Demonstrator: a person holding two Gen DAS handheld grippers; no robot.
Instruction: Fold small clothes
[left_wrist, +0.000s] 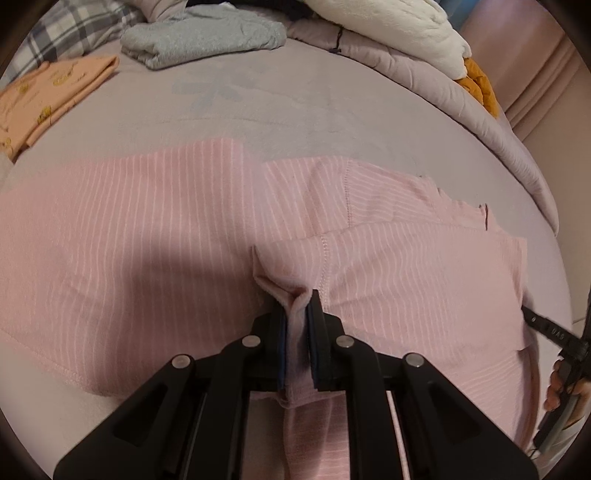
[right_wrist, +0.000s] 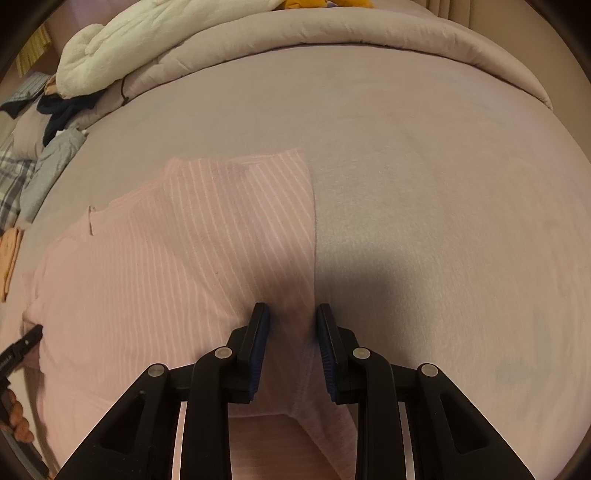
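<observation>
Pinching the pink striped garment (left_wrist: 155, 229) on the mauve bedsheet (right_wrist: 424, 177), both hand-held grippers grip fabric.

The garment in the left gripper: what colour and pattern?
Pink garment with thin white stripes, clearest in the left wrist view.

The striped garment (left_wrist: 147, 229) lies flat on the bed (left_wrist: 314, 110); behind it, perhaps folded, two more clothes (left_wrist: 203, 37) at left.

A pink garment with thin white stripes (left_wrist: 147, 236) lies spread flat on the bed, one edge bunched upward.
</observation>
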